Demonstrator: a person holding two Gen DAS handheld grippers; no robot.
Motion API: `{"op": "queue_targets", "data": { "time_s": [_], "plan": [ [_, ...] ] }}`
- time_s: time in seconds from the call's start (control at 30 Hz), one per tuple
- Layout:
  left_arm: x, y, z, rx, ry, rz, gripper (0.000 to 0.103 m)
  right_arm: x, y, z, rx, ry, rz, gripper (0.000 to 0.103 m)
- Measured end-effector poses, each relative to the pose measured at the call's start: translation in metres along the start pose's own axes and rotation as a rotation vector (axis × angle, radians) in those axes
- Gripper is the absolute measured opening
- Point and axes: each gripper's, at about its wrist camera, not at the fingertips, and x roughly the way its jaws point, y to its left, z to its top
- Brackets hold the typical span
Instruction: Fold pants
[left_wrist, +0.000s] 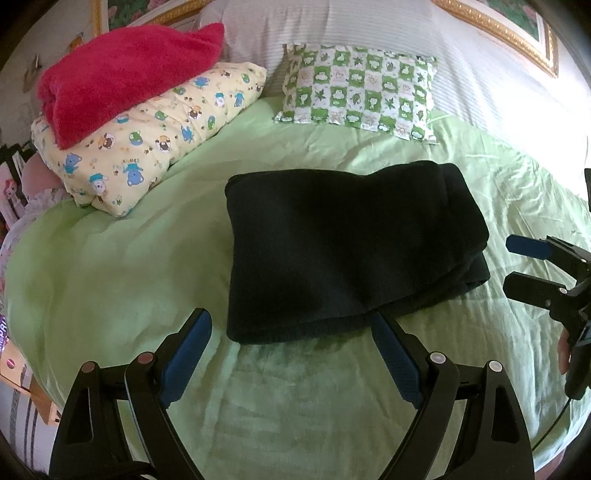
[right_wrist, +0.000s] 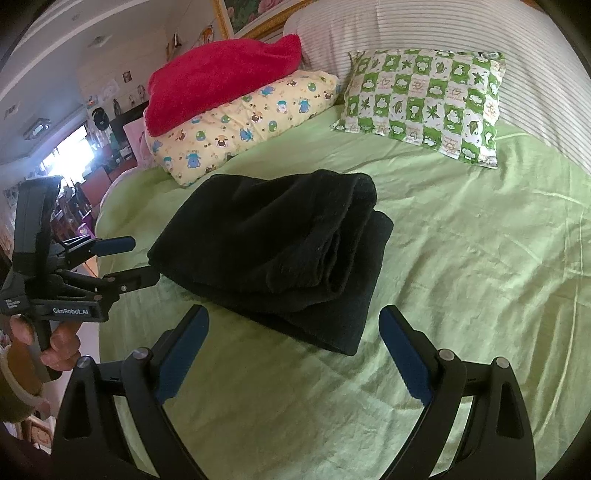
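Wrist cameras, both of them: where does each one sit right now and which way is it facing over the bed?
Left wrist: sits on the open left gripper, facing the folded black pants near their front edge; the right gripper shows at right.
Right wrist: sits on the open right gripper, facing the pants' layered right side; the left gripper and left hand show at left.
Shared: pants, green sheet, green checked pillow, red blanket.

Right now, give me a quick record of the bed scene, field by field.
surface: green sheet
pants: black pants, folded into a layered bundle, lying flat
left gripper: open, empty, near the pants' edge
right gripper: open, empty, just short of the pants
behind: red towel on cartoon pillow; green checked pillow
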Motion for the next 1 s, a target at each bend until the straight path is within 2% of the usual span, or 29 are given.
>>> {"op": "queue_targets", "data": {
  "time_s": [1.0],
  "plan": [
    [0.013,-0.007,0.013,0.008,-0.001,-0.003,0.088,0.001,0.000,0.005,0.005,-0.010,-0.003,0.094]
  ]
}}
